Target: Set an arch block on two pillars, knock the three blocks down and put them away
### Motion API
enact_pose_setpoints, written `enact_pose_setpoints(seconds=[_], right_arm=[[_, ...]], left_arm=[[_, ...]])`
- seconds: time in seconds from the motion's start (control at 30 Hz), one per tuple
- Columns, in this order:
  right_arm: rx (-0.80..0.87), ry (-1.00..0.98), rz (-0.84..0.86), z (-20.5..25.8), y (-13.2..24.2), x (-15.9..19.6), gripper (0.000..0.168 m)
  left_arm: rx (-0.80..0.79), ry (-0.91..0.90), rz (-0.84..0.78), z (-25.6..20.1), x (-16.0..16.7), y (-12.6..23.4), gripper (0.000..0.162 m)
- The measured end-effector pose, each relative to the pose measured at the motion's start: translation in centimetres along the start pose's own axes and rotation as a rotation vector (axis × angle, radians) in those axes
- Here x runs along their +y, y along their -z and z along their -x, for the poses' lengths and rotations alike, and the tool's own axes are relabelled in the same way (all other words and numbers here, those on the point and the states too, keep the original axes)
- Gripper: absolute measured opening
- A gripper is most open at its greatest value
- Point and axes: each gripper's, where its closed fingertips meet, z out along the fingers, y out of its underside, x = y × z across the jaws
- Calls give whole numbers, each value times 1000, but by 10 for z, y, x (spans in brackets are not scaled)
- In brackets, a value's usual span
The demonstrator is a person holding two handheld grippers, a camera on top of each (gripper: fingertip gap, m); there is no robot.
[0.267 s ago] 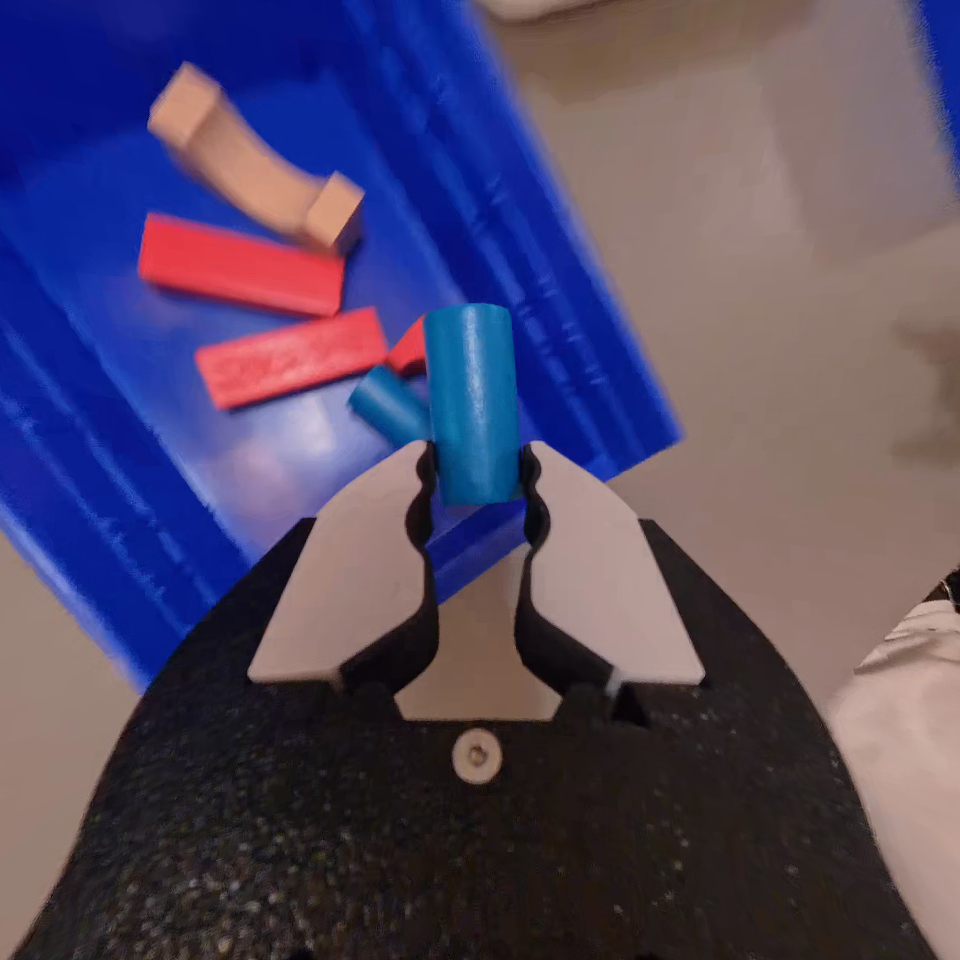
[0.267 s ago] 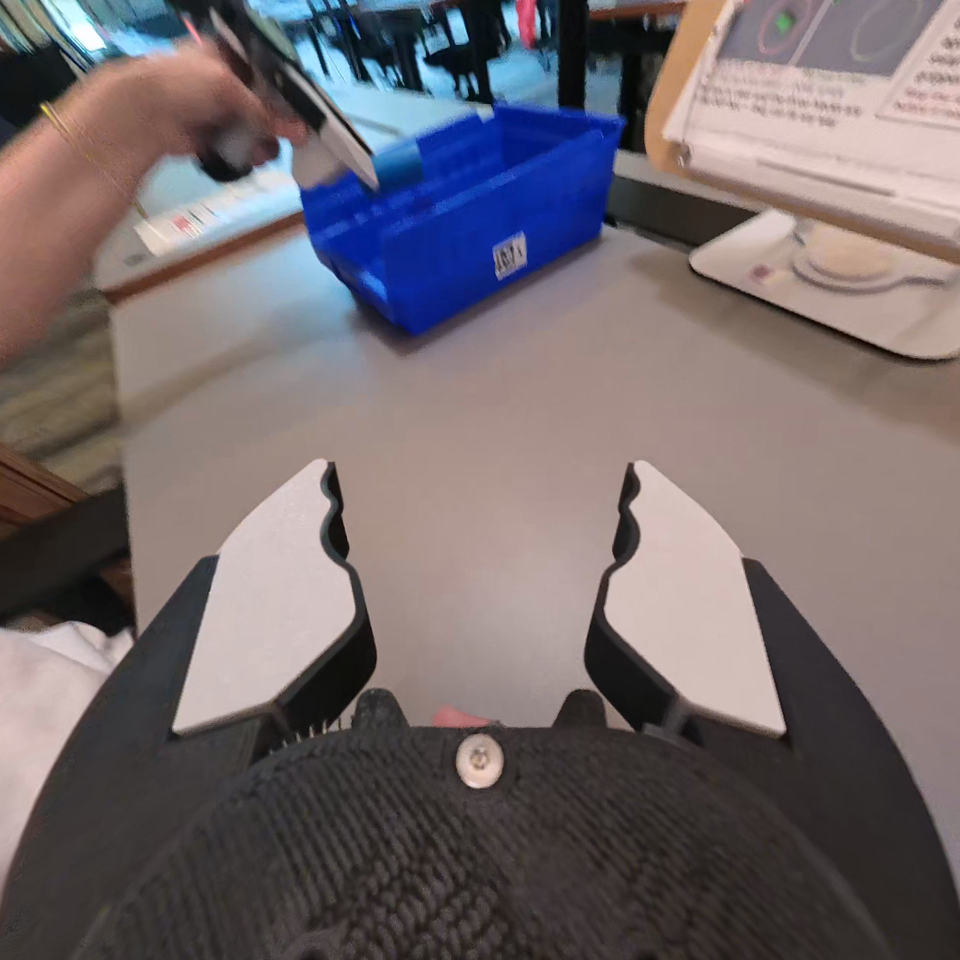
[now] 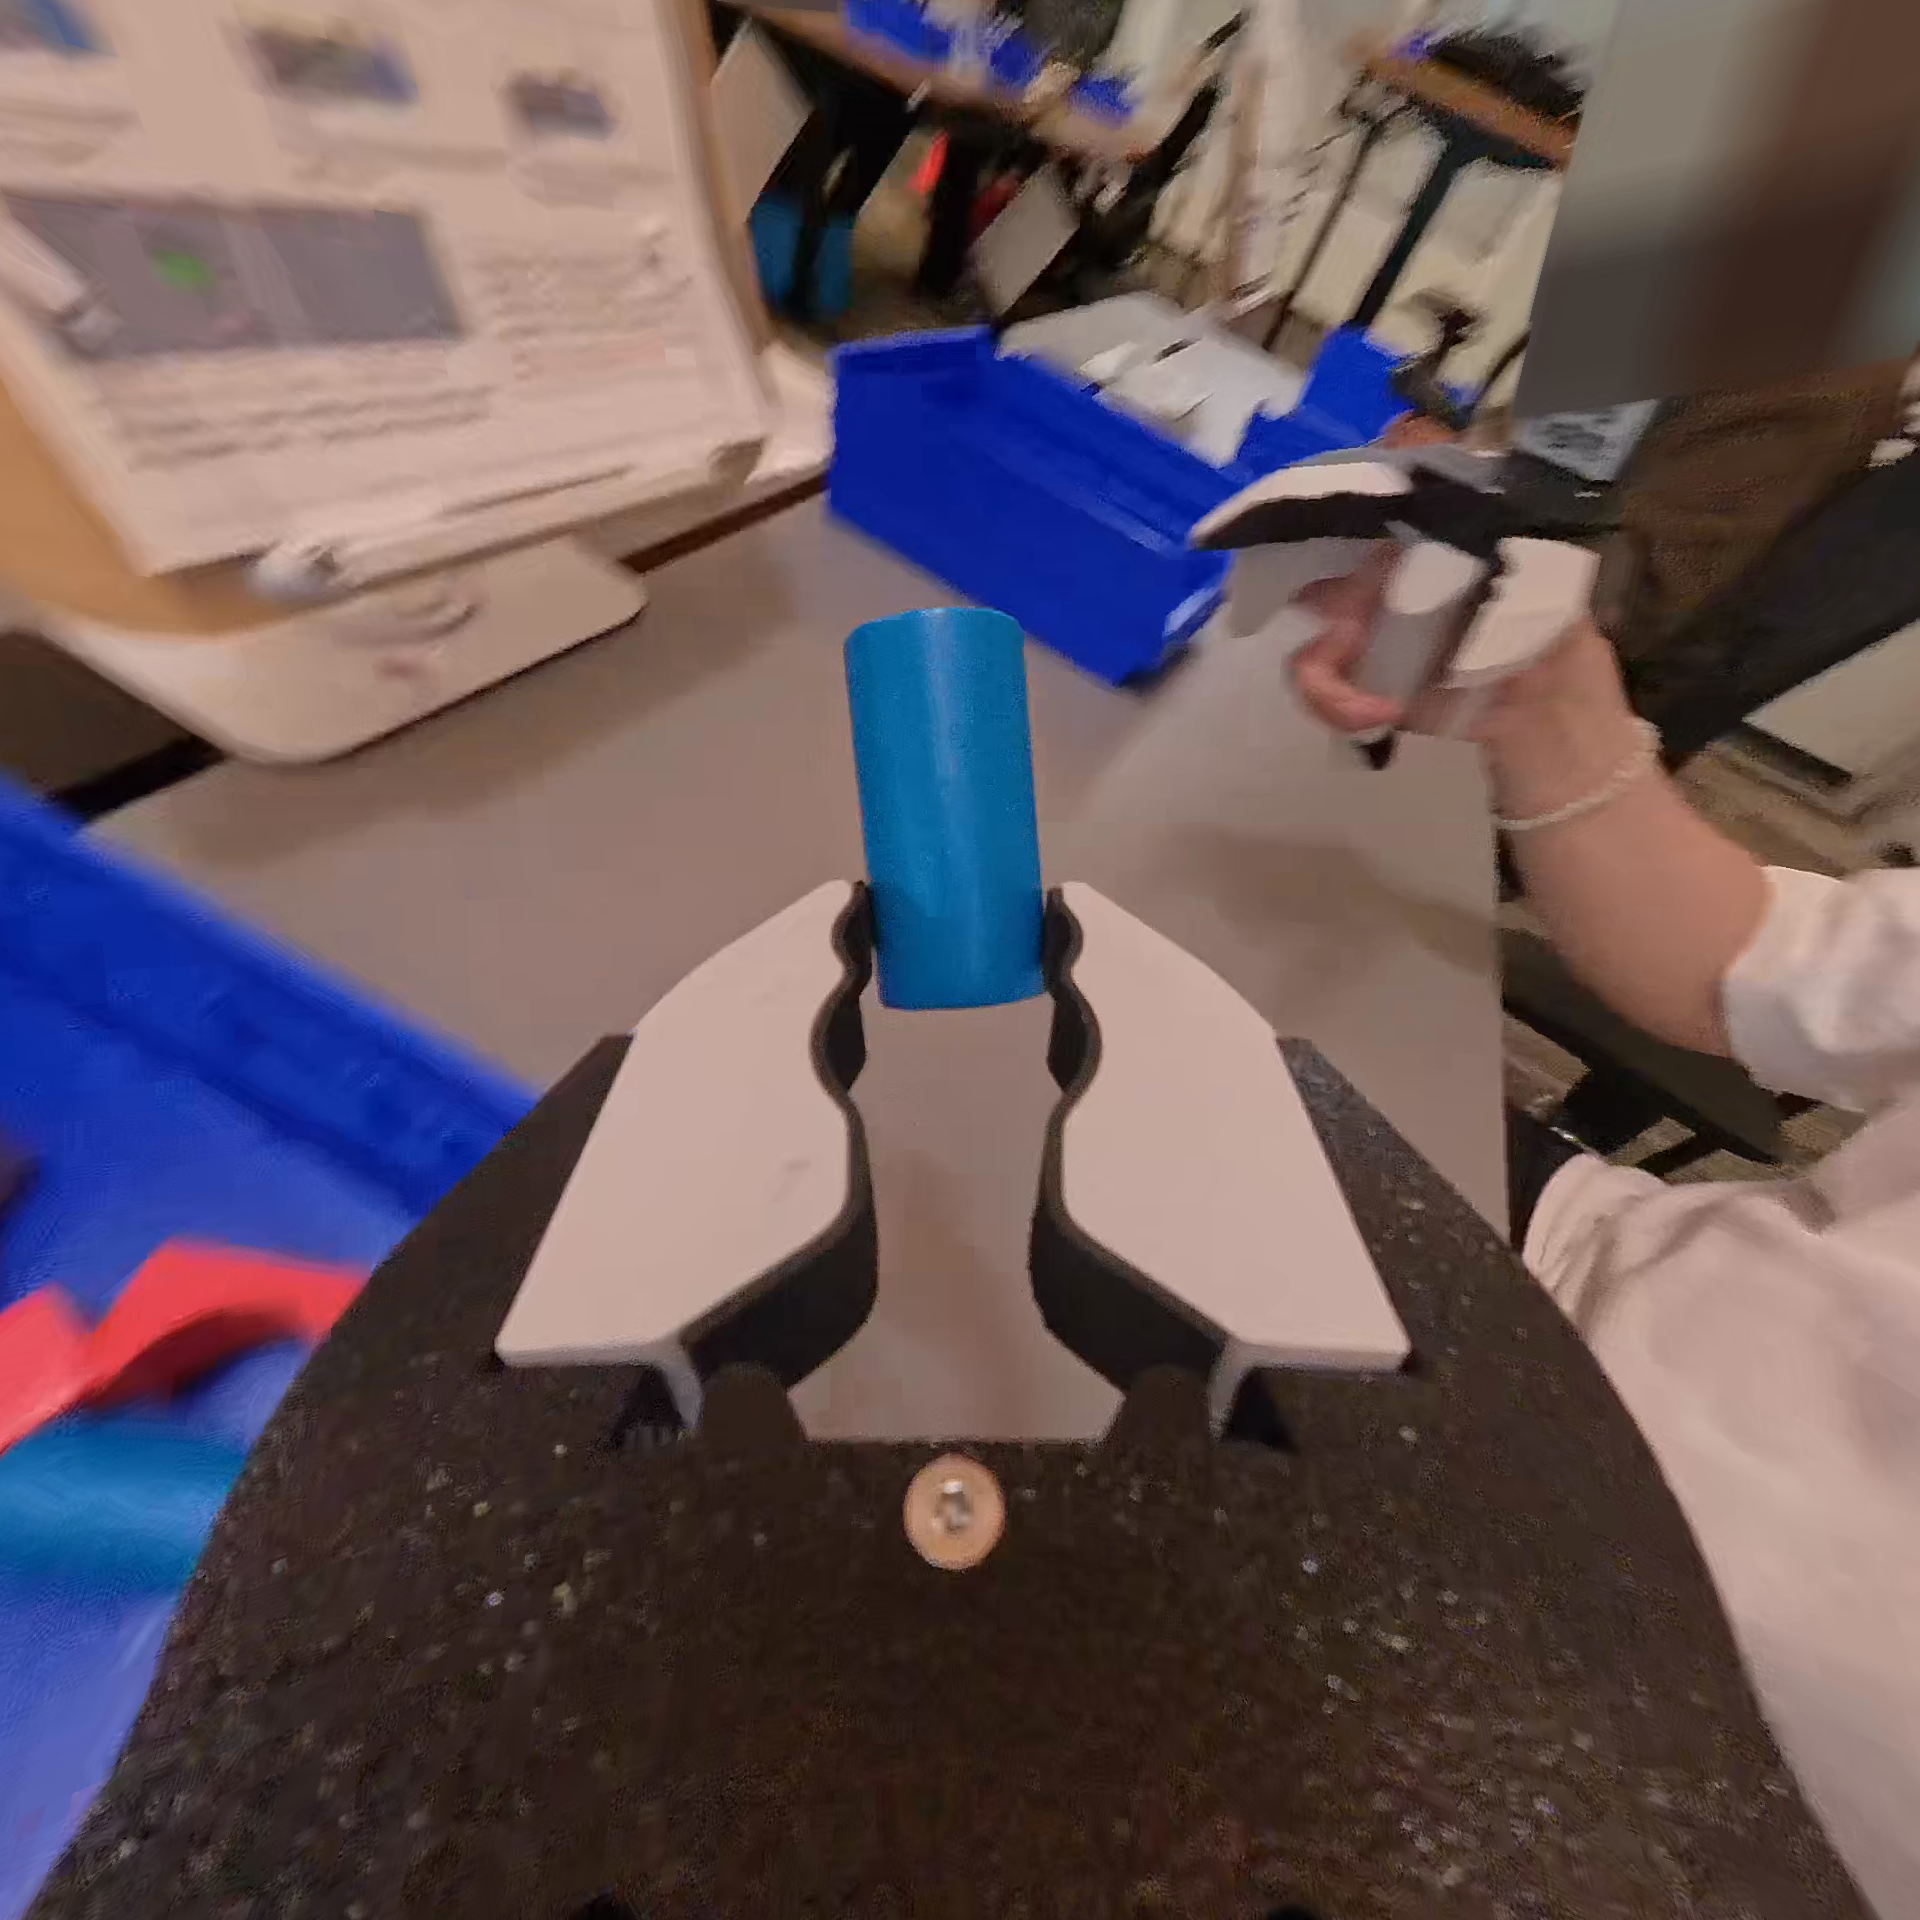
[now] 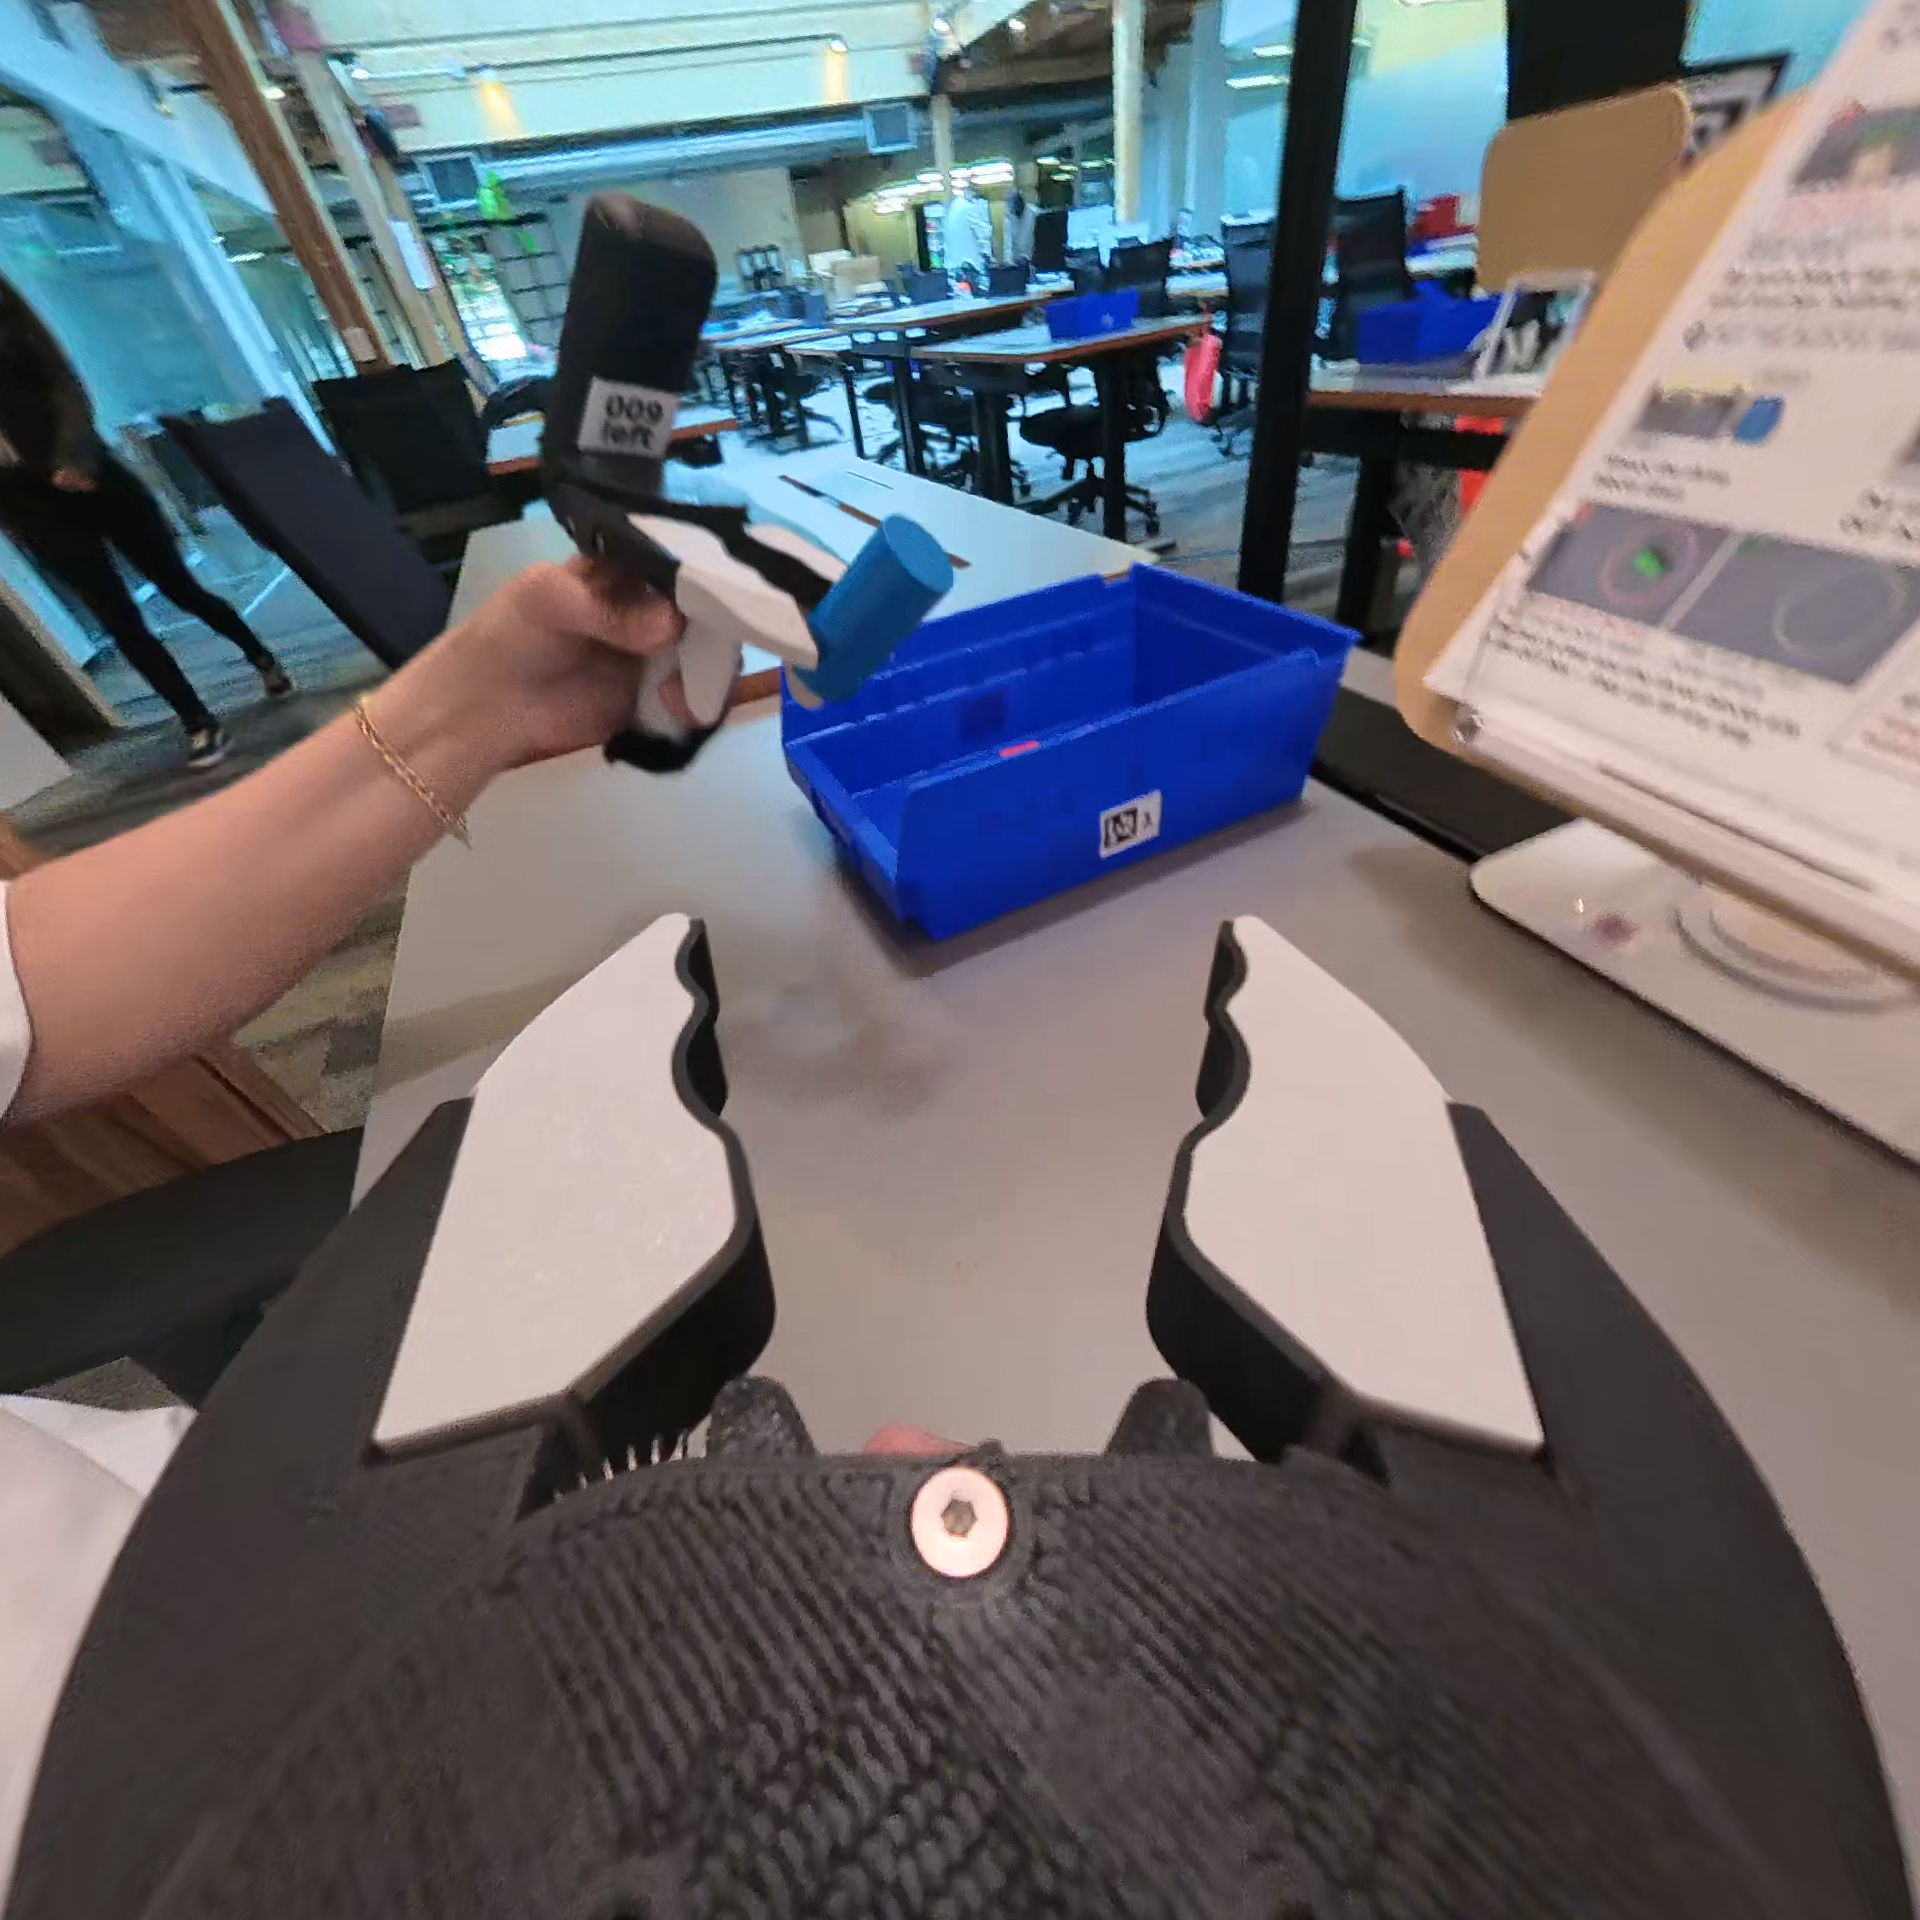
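Note:
My left gripper [image 3: 954, 925] is shut on a blue cylinder [image 3: 943, 800] and holds it in the air above the grey table [image 3: 582, 831]. The right wrist view shows this gripper [image 4: 805, 613], held in a hand, with the cylinder [image 4: 878, 608] above the near left corner of a blue bin [image 4: 1070, 727]. That bin lies at the lower left of the left wrist view [image 3: 208, 1049] with red blocks [image 3: 177, 1320] inside. My right gripper [image 4: 961, 997] is open and empty, low over the table [image 4: 987, 1091]. It also shows at the right of the left wrist view [image 3: 1236, 561].
A second blue bin [image 3: 997, 478] with white items stands at the table's far side. A white stand with printed sheets [image 4: 1714, 644] stands at the right of the right wrist view and shows in the left wrist view [image 3: 343, 343]. Desks, chairs and a person [image 4: 94, 540] are behind.
My left gripper has lifted the blue cylinder up out of the bin and tilted up from looking down into it to looking across the table. The right gripper has stayed open.

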Motion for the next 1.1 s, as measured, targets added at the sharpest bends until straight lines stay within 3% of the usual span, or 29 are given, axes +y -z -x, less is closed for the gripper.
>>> enact_pose_setpoints(seconds=[0.03,0.17,0.37,0.57,0.73,1.1], right_arm=[[-24,26,-3,4,-5,-6,87],[-121,85,-24,24,-18,-23,77],[-237,189,50,48,-24,-16,67],[-240,213,100,51,-24,-4,57],[-261,161,50,50,-20,-10,39],[-289,174,98,52,-19,2,33]], left_arm=[[50,-32,-43,-16,-2,-9,31],[250,-130,-192,-72,-6,-37,31],[375,-211,-245,-107,7,-69,31],[396,-309,-227,-124,15,-83,31],[400,-318,-231,-126,14,-85,31],[389,-331,-182,-127,25,-97,31]])
